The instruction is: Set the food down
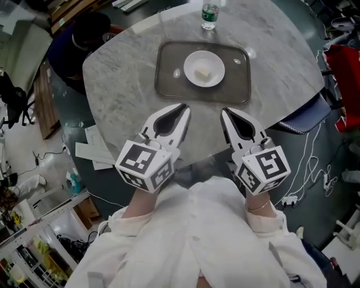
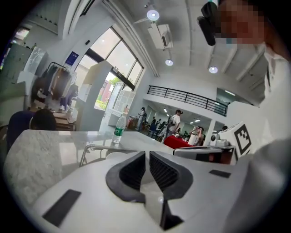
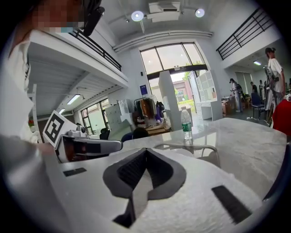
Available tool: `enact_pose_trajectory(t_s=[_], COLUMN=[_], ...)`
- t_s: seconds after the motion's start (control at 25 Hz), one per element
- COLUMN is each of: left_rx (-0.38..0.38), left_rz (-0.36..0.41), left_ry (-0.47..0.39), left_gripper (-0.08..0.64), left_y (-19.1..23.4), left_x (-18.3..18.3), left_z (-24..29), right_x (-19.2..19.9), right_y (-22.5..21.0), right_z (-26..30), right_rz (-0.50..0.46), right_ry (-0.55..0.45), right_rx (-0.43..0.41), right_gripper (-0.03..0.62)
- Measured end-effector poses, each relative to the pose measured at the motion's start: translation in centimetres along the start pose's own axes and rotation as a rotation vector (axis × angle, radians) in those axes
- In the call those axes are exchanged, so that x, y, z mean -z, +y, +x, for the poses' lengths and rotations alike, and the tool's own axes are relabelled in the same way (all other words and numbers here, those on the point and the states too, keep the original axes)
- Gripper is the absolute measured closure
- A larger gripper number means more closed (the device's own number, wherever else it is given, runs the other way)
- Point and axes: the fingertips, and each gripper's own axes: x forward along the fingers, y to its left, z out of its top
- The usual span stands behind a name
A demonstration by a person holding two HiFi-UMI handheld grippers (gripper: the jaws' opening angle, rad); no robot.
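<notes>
1. Marble table (image 1: 124,84): pale grey and rounded, in a large open hall with tall windows. Cables and clutter lie on the floor around it.
2. Left gripper (image 1: 183,108): held over the table's near edge. Its jaws are drawn almost together, with only a thin slit between the pads and nothing in it. It points toward 12 o'clock.
3. Right gripper (image 1: 224,112): just beside the left and level with it. It is clenched, tips meeting, and empty. It also points toward 12 o'clock.
4. Tray (image 1: 169,84): a dark grey rectangle with rounded corners, at 12 o'clock from both grippers and close ahead of their tips. Its long axis runs from 9 to 3 o'clock.
5. Plate (image 1: 194,62): white and round, resting in the tray a little past centre.
6. Food (image 1: 202,73): one small pale cream block on the middle of the plate, free of both tools.
   - It lies at about 1 o'clock from the left tips and 11 o'clock from the right.
   - Neither gripper is clearly nearer.
   - It is squat, with no marked long axis.
   - Judgement: it already appears to be set down.
7. Bottle (image 1: 209,16): clear with a green label, upright beyond the tray at 12 o'clock.
8. White sleeves (image 1: 197,236): behind the grippers at 6 o'clock.
</notes>
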Motion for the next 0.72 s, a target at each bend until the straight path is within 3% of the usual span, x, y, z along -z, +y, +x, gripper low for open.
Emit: enact_pose_trajectory(t_s=[0.2, 0.48, 0.72], left_rx=[0.054, 0.081, 0.097], left_rz=[0.049, 0.117, 0.08], left_ry=[-0.063, -0.05, -0.046], left_gripper=[0.529, 0.534, 0.538], left_y=[-3.2, -6.3, -7.9], left_x=[-0.9, 0.1, 1.1], left_z=[-4.2, -8.4, -9.4], right_x=[-0.6, -0.9, 0.0], right_y=[3.4, 7.9, 9.6], right_z=[-3.6, -7.3, -8.2], right_rz=[0.01, -0.05, -0.093], right_ry=[-0.06, -0.107, -0.093], right_rx=[-0.021, -0.047, -0.078], right_gripper=[0.59, 0.59, 0.59])
